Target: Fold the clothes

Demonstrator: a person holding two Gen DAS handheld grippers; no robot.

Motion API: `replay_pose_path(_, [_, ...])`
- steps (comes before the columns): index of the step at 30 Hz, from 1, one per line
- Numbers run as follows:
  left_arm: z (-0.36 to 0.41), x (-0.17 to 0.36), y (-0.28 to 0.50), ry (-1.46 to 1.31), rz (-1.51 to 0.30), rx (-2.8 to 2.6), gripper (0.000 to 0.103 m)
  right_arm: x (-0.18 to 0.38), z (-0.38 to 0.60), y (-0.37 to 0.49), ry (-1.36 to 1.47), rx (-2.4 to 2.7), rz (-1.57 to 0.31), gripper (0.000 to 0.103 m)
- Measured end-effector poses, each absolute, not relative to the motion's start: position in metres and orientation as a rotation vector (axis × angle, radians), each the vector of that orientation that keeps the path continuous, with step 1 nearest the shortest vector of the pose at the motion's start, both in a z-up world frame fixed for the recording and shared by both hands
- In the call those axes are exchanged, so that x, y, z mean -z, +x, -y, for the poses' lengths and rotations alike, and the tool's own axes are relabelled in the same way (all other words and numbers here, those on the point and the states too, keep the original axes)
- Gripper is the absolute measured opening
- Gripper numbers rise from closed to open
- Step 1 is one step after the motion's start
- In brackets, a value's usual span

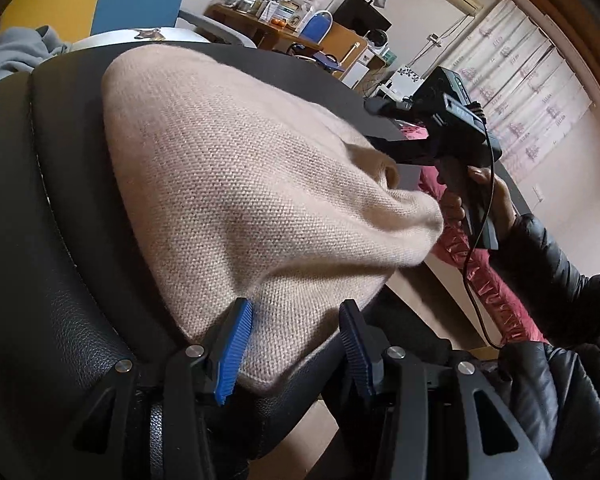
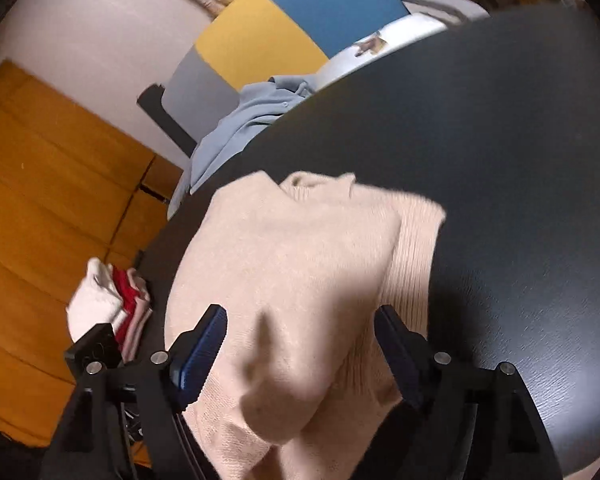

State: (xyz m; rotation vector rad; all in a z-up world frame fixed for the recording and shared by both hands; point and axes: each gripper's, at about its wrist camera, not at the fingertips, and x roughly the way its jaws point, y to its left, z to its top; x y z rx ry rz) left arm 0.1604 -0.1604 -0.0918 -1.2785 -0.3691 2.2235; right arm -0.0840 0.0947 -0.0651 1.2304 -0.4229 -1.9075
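Clearly, sweater (image 1: 236, 184): beige knit, bunched on the black table (image 2: 520, 184), one part hanging past the near edge.
Left gripper (image 1: 296, 344): fingers spread, released, the sweater's edge between the blue pads (image 1: 234, 350).
Right gripper (image 2: 300, 356): fingers apart, nothing clenched, sweater beneath.
Beyond the table: blue-grey shirt (image 2: 236, 128); white and red clothes (image 2: 108, 296) at left.
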Motion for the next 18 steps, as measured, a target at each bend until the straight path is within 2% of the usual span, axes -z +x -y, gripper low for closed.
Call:
replay_pose_path(1, [0.160,0.092,0.161,-1.277,0.368,-2.227,0.046,0.070,-0.093,-0.083,1.227,1.893,0.457,0.078])
replay_pose_path(3, [0.163,0.091,0.161,-1.276,0.382,-2.227,0.046,0.078,-0.091,-0.081,1.219,1.865,0.524,0.090])
replay_pose_path(4, [0.165,0.091,0.161,-1.276,0.390,-2.227,0.046,0.083,-0.090,-0.080,1.214,1.850,0.557,0.103])
replay_pose_path(9, [0.173,0.091,0.162,-1.273,0.429,-2.223,0.046,0.102,-0.087,-0.074,1.165,1.799,0.718,0.103])
replay_pose_path(14, [0.176,0.093,0.161,-1.271,0.451,-2.217,0.046,0.101,-0.091,-0.066,1.085,1.804,0.754,0.103])
replay_pose_path(18, [0.177,0.094,0.160,-1.266,0.471,-2.222,0.046,0.103,-0.088,-0.075,1.132,1.761,0.787,0.103])
